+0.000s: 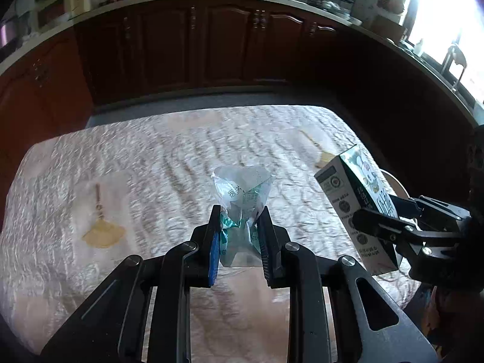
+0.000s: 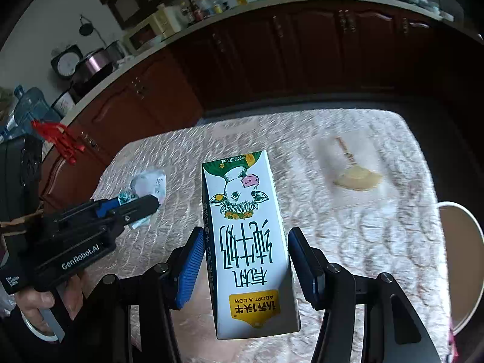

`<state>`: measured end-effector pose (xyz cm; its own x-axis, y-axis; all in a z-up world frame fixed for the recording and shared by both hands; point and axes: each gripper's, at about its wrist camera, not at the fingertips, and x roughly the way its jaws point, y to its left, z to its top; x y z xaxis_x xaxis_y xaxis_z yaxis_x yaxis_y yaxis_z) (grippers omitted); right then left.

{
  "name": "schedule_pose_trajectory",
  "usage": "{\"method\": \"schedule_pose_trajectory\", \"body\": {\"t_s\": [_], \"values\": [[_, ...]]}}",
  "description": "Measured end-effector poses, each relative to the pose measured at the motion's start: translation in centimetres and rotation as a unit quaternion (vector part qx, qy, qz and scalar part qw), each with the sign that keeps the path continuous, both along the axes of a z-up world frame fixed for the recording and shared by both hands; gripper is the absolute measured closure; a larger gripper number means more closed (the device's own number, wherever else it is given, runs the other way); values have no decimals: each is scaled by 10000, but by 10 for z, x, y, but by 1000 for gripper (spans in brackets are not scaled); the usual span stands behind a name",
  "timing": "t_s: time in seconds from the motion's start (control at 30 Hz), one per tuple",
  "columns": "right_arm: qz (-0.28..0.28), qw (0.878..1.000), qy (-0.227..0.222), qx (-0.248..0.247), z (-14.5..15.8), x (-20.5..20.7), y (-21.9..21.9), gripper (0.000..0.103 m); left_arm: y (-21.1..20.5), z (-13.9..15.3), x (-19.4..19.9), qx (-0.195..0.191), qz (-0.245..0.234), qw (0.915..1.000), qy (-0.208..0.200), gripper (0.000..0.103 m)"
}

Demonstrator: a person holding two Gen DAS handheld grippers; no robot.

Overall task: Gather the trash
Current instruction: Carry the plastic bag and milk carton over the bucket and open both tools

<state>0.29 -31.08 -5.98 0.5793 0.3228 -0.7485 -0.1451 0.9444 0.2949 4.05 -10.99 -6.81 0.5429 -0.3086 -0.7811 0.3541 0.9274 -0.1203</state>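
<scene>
Crinkled clear-and-green plastic wrapper [image 1: 240, 208] pinched between the closed fingers of the left gripper [image 1: 239, 227], held up above the quilted pale tablecloth [image 1: 151, 157]. White milk carton [image 2: 246, 242] with upside-down cow print clamped by its sides in the right gripper [image 2: 243, 260], blue pads [image 2: 190, 263] pressed against it, tilted and lifted clear of the table. Seen well apart on the cloth: a yellowish fan-shaped mark [image 2: 358, 178]; cream chair back [image 2: 462, 260] just beside the table's right edge.
</scene>
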Motion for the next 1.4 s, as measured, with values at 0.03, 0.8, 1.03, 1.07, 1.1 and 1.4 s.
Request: {"method": "schedule_pose_trajectory", "body": {"t_s": [0.03, 0.8, 1.03, 1.07, 1.1, 1.4], "values": [[-74, 10000, -28, 13, 4, -3, -9, 49, -5, 1, -1, -4, -43, 10000, -8, 83], [-1249, 9917, -292, 27, 30, -47, -112, 49, -124, 21, -15, -2, -1039, 9944, -204, 83], [-1676, 9853, -315, 22, 34, -63, -150, 49, -170, 25, -20, -9, -1406, 9898, -231, 83], [-1729, 9844, -311, 18, 34, -65, -155, 49, -178, 26, -21, -10, -1477, 9887, -237, 83], [-1784, 9835, -308, 15, 33, -67, -160, 49, -184, 26, -22, -10, -1520, 9881, -237, 83], [-2346, 9719, -200, 54, 26, -90, -210, 49, -234, 18, -25, 1, -1926, 9812, -131, 83]]}}
